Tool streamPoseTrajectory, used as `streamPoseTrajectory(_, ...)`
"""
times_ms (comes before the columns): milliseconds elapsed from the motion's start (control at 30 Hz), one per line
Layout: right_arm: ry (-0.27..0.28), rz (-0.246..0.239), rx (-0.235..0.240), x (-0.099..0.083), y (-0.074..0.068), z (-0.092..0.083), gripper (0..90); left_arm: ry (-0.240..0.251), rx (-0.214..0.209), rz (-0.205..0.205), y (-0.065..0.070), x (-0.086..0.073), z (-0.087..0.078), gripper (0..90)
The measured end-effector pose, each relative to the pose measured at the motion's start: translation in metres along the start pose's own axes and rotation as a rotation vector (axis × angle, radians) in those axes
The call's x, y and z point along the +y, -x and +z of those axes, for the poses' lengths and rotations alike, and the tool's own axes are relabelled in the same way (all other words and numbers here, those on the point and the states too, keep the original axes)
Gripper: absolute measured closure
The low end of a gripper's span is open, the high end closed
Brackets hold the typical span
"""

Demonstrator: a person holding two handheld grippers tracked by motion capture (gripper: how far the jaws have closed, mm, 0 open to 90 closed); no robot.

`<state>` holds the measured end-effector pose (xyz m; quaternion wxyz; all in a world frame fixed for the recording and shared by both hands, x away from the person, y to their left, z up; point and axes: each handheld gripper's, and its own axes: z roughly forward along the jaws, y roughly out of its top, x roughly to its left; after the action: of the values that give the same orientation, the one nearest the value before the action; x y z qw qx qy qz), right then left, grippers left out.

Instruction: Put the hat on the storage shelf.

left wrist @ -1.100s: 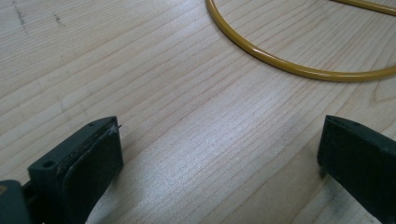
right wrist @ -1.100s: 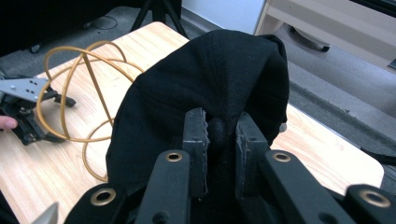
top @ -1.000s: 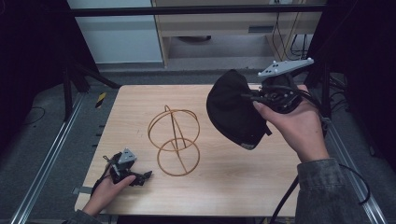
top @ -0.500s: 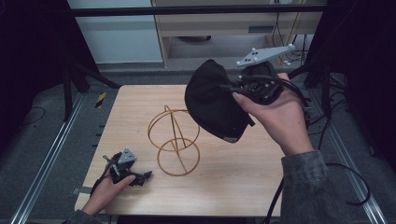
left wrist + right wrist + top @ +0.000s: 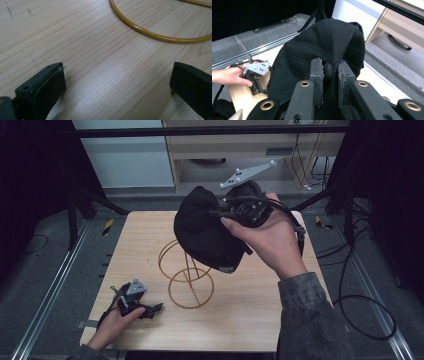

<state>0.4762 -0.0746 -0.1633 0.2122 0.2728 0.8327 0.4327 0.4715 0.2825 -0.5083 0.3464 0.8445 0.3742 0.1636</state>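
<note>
Black cap pinched above wire stand

Top of the yellow wire stand hidden behind the black cap, stand's ring cut off by the left gripper view's top and right edges, right gripper tips buried in cap fabric

Surroundings of the work table.
Light wooden table; grey floor with metal rail; pale cabinet and wooden shelving behind.
</note>
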Motion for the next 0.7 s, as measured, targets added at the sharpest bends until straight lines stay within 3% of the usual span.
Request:
streamPoseTrajectory(267, -0.028, -0.024, 0.022, 0.015, -0.011, 0.016, 77.8, 0.000, 0.003, -0.003, 0.000, 0.000, 0.000, 0.0)
streamPoseTrajectory(700, -0.078, -0.040, 0.049, 0.034, -0.018, 0.032, 77.4, -0.003, 0.003, -0.004, 0.001, 0.000, 0.000, 0.0)
